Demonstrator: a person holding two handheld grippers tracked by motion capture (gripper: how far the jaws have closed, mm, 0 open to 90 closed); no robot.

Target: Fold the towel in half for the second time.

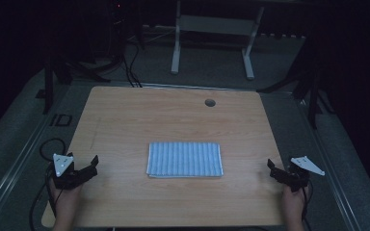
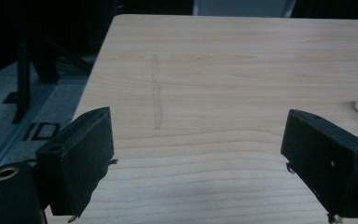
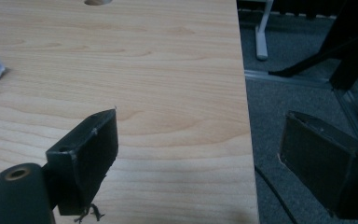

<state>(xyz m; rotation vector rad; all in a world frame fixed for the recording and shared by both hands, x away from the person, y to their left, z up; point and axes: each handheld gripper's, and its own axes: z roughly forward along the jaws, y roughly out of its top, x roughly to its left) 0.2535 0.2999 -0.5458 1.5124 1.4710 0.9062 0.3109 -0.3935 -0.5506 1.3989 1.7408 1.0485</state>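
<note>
High view: the left gripper [image 1: 92, 165] rests at the near left corner of the wooden table [image 1: 125, 115], held by a hand [image 1: 66, 202] that comes in from the near edge. Its jaws stand wide apart and hold nothing; in the left gripper view bare wood lies between them, with a faint scuff mark [image 2: 156, 93] running away across the grain. Right of it, in the middle of the near half of the table, lies a folded cloth [image 1: 184, 159], blue and white striped, flat, its long sides running left to right. It is well apart from both grippers; a corner of it peeks in at the right edge of the left gripper view and at the left edge of the right gripper view. Beyond the cloth, near the far edge, is a round cable hole [image 1: 210, 102]. At the near right edge sits the right gripper [image 1: 271, 169], also spread wide and holding nothing; in its own view one jaw is over the wood and the other hangs past the table edge over the grey floor [image 3: 298, 98].
</note>
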